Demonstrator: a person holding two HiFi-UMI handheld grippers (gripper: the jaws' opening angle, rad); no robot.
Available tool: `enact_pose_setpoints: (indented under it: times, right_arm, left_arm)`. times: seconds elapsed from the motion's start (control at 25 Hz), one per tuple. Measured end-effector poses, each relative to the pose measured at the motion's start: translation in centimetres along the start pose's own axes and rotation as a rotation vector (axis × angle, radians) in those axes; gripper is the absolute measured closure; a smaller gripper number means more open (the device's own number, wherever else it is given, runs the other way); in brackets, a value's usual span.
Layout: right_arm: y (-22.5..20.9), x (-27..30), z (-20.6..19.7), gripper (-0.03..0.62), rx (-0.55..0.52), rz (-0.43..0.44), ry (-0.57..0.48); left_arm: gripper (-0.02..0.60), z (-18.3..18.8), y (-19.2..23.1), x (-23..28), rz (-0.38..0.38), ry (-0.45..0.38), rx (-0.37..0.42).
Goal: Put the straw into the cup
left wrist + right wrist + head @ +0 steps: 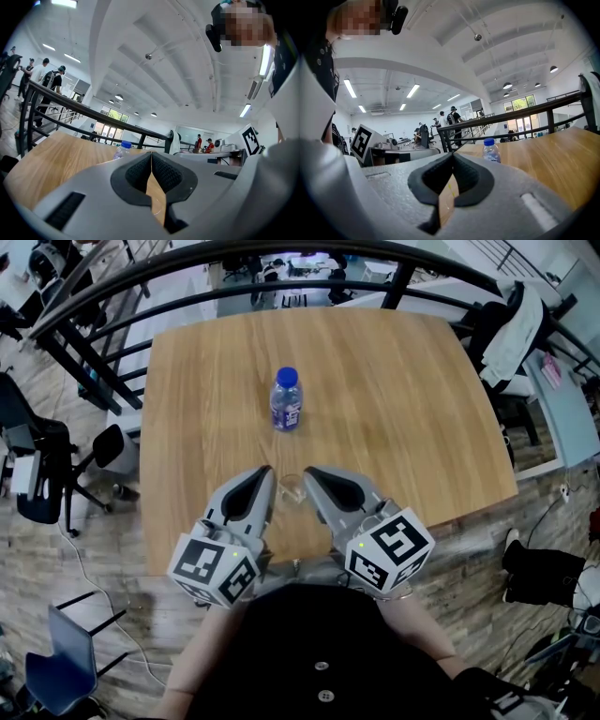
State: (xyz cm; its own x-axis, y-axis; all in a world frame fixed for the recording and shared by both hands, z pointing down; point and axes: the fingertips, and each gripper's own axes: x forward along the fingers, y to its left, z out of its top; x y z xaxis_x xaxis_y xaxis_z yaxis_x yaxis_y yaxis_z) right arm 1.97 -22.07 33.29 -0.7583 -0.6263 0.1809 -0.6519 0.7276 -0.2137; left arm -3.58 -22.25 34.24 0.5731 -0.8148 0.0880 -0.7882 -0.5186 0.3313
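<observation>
- The left gripper (265, 472) and right gripper (311, 472), both closed on nothing, flank the clear cup (292, 488) near the table's (412, 399) front edge. A careless swing could knock it off.
- I cannot pick out the straw, and groping for it risks bumping the cup.
- Overreaching could topple the bottle (286, 400) farther back.

We find the bottle (286, 400) standing on the counter (403, 409) near its middle. Nearer to us, close to the counter's near edge, stands the cup (292, 489). The left hand-held gripper (266, 471) lies just left of it and the right hand-held gripper (308, 472) just right. A railing (281, 296) runs behind the counter's far edge. A chair (42, 465) stands on the floor to the counter's left.
</observation>
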Motion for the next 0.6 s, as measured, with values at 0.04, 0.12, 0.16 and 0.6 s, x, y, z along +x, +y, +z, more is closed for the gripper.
enact_pose_setpoints:
  times: [0.04, 0.12, 0.16, 0.6]
  right_arm:
    - [0.07, 0.03, -0.04, 0.597, 0.000, 0.000, 0.001]
    - [0.07, 0.05, -0.07, 0.597, 0.000, -0.001, 0.002]
    - [0.03, 0.05, -0.10, 0.597, 0.000, -0.002, 0.003]
    - [-0.50, 0.12, -1.03, 0.597, 0.005, -0.008, 0.023]
  left_arm:
    - [0.561, -0.12, 0.01, -0.02, -0.004, 0.004, 0.002]
    - [0.561, -0.25, 0.00, -0.03, -0.007, 0.010, 0.005]
    - [0.561, -0.30, -0.01, -0.02, -0.008, 0.012, 0.005]
    - [0.561, -0.88, 0.04, 0.12, -0.005, 0.029, 0.000]
